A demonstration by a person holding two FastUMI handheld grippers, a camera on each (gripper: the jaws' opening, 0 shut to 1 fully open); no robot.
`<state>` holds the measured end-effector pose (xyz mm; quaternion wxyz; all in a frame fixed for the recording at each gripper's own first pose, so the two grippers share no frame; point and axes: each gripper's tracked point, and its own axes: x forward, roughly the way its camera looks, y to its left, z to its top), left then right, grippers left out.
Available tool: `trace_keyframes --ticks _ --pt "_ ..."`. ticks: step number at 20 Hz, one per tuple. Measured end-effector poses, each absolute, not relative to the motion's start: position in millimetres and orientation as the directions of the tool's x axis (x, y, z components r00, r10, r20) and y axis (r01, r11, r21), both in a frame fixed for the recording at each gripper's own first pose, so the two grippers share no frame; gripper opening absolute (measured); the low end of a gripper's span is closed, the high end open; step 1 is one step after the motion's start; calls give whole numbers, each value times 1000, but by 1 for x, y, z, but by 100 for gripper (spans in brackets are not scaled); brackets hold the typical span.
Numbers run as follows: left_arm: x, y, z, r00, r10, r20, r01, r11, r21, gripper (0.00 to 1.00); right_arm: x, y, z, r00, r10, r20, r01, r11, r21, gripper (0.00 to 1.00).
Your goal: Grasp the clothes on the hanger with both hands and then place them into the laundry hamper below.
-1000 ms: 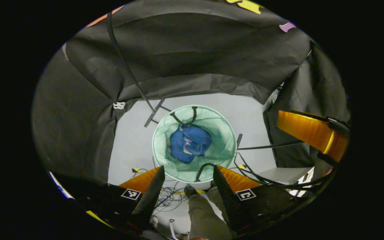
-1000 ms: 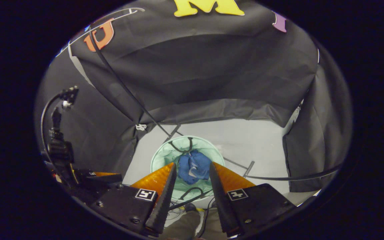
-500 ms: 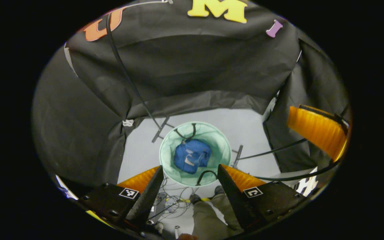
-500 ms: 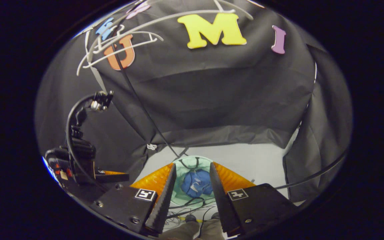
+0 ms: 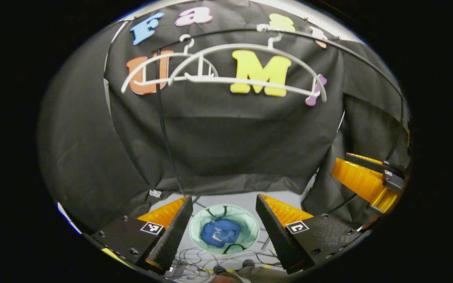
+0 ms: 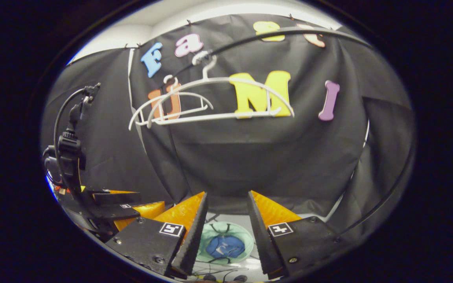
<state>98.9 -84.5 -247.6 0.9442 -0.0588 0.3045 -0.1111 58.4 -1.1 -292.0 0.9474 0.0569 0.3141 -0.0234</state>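
Both the left gripper [image 5: 224,232] and right gripper [image 6: 224,236] gape empty above the pale-green mesh laundry hamper [image 5: 246,220], where the crumpled blue garment [image 5: 220,232] lies, so the drop looks done.

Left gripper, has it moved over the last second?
Yes. The left gripper has tilted upward: the laundry hamper dropped low in its view and the white hangers appeared above.
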Motion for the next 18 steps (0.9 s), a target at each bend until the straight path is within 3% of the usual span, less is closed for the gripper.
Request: trace_keyframes --ticks 2,3,6,7,9,12,18 --pt "95 -78 -218 842 -224 -491 162 973 -167 93 65 1 -260 846 -5 -533 58 995 83 67" --pt "96 -73 -203 869 -205 -450 152 977 -151 100 68 0 -246 863 -5 -506 52 995 80 65" --pt "91 -59 -173 927 -178 -330 140 981 -138 97 68 5 -218 902 -1 -432 37 997 73 67" --pt "92 -57 -161 943 -177 -284 140 980 -143 100 68 5 -211 912 -2 -411 34 997 70 72" --pt "93 -57 -126 968 -170 -187 142 978 -151 97 67 6 -197 926 -3 -379 26 998 56 76" --pt "87 -50 -92 986 -153 -71 141 979 -144 93 66 9 -178 943 7 -333 15 998 63 78" --pt "79 -43 -59 991 -120 67 127 986 -110 98 57 9 -146 968 8 -252 6 998 57 84"
